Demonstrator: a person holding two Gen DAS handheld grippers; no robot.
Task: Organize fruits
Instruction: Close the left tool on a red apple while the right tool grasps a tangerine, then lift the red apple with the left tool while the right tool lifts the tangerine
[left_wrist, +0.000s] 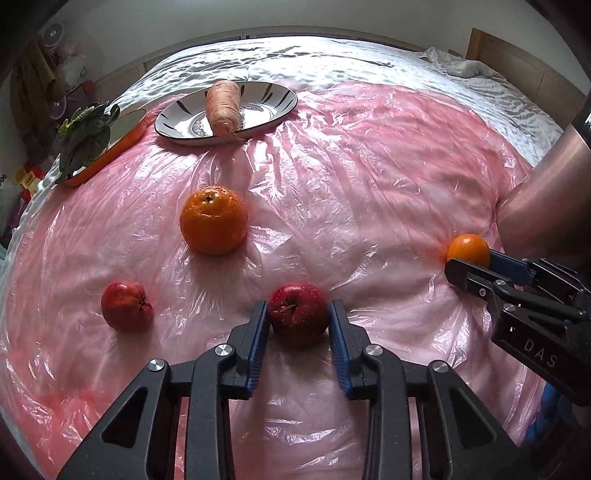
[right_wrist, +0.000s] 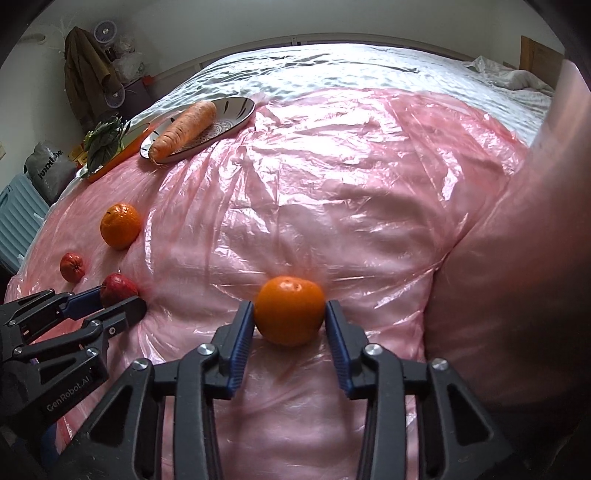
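On the pink plastic sheet (left_wrist: 369, 184), a dark red apple (left_wrist: 298, 314) sits between the blue pads of my left gripper (left_wrist: 299, 321), and both pads press its sides. The same apple (right_wrist: 118, 288) and the left gripper (right_wrist: 118, 301) show at the left of the right wrist view. My right gripper (right_wrist: 290, 321) is shut on a small orange (right_wrist: 290, 310), one pad touching each side. That gripper (left_wrist: 471, 264) and the small orange (left_wrist: 468, 251) appear at the right edge of the left wrist view. Both fruits rest on the sheet.
A bigger orange (left_wrist: 213, 220) and a second red apple (left_wrist: 126, 311) lie loose to the left. Farther back, a carrot (left_wrist: 222, 107) lies on a patterned plate (left_wrist: 177, 129), beside an orange tray (left_wrist: 122, 144) with leafy greens (left_wrist: 85, 133). A pink sleeve (right_wrist: 517, 258) fills the right.
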